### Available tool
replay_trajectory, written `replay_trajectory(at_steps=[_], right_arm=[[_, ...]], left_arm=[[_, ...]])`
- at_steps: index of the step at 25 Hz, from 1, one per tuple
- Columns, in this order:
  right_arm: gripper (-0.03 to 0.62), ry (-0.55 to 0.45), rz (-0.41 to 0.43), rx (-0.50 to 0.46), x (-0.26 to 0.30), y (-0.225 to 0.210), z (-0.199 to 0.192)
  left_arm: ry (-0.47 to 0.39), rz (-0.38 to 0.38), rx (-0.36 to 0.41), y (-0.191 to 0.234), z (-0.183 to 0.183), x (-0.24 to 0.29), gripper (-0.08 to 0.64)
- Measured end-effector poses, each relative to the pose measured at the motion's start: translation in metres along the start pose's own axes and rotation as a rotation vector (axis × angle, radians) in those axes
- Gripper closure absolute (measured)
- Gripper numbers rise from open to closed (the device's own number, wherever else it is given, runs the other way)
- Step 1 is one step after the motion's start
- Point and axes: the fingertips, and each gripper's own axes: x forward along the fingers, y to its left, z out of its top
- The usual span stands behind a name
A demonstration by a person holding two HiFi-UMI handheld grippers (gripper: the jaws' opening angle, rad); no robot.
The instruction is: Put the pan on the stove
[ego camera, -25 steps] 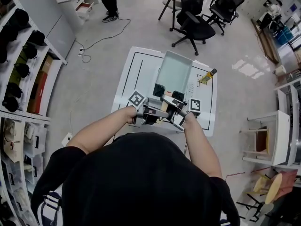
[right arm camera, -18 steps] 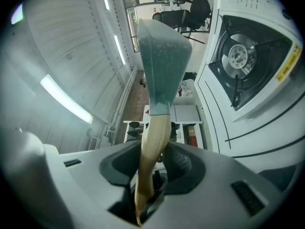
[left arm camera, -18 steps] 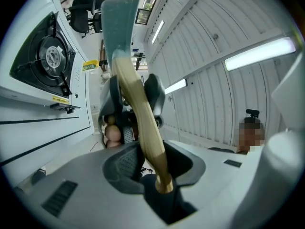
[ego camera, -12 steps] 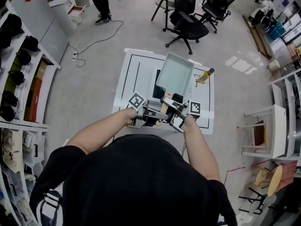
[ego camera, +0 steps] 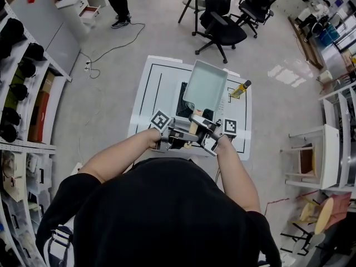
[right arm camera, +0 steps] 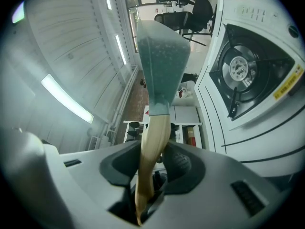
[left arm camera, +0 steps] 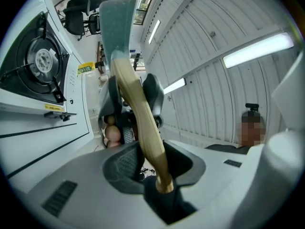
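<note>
A square pale green pan (ego camera: 206, 85) with a wooden handle (ego camera: 195, 117) hangs tilted above the black stove (ego camera: 182, 103) on the white table (ego camera: 156, 85). Both grippers hold the handle side by side near the table's near edge. My left gripper (ego camera: 181, 136) is shut on the handle (left arm camera: 139, 116), and the pan body (left arm camera: 116, 30) rises beyond it. My right gripper (right arm camera: 151, 168) is shut on the same handle (right arm camera: 153, 144), with the pan (right arm camera: 160, 63) ahead. The stove burner (left arm camera: 39, 60) shows at the left of the left gripper view and the burner (right arm camera: 244, 70) at the right of the right gripper view.
A yellow bottle (ego camera: 243, 89) lies on the table's far right part. Black office chairs (ego camera: 222, 24) stand beyond the table. Shelves (ego camera: 25, 88) with dark items line the left side, a white stand (ego camera: 317, 160) is at right, and a person (ego camera: 118, 1) stands far off.
The pan stays gripped by both grippers and has lifted a little farther over the stove. The head view has shifted slightly.
</note>
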Motion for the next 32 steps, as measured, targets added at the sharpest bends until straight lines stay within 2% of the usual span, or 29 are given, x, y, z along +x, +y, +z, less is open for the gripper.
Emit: replay_trajectory(at_steps=[16, 32], right_arm=[[0.457, 0.090, 0.015, 0.011, 0.000, -0.005, 0.017], [0.457, 0.086, 0.007, 0.060, -0.009, -0.021, 0.013]], left_arm=[[-0.061, 0.045, 0.018, 0.015, 0.020, 0.006, 0.436], [-0.053, 0.053, -0.018, 0.027, 0.012, 0.011, 0.434]])
